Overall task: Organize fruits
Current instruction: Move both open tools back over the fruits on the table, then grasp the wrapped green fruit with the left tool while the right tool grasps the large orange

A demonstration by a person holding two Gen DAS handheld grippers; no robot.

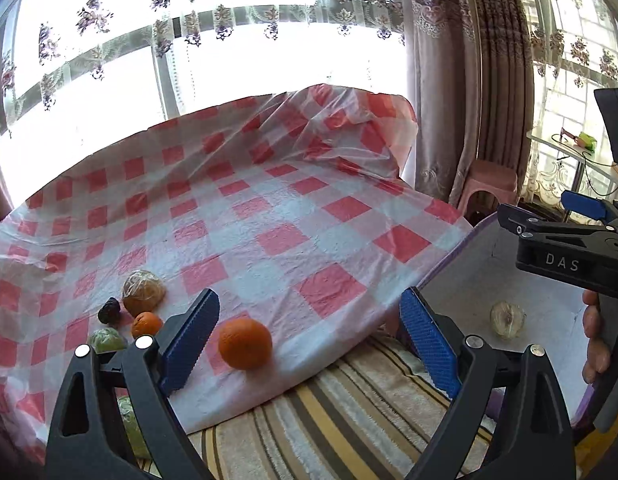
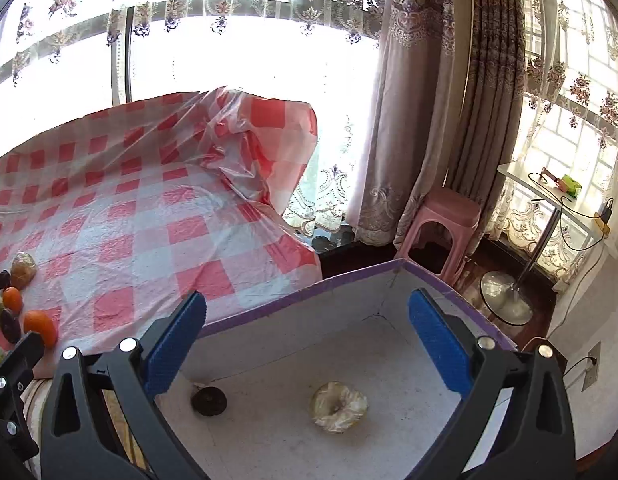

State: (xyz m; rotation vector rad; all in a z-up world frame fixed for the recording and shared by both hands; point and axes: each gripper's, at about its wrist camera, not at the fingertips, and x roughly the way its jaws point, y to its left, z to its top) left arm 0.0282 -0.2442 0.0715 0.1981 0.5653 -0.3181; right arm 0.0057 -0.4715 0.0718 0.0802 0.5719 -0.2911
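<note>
Jaws on left gripper [image 1: 309, 346] wide apart, empty, with orange [image 1: 245, 343] between the pads on the checked cloth [image 1: 269, 208]; more fruit [image 1: 143, 294] clustered just left. Right gripper [image 2: 307, 350] also wide apart, empty, over the purple-rimmed box [image 2: 269, 312] holding pale wrapped fruit [image 2: 339, 407] and dark fruit [image 2: 209, 401]. Pink stool [image 2: 445, 216] and curtains [image 2: 409, 100] beyond.

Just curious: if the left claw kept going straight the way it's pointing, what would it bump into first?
Probably the big orange, lying on the checked cloth between the open left gripper's fingers; depth is hard to judge.
</note>
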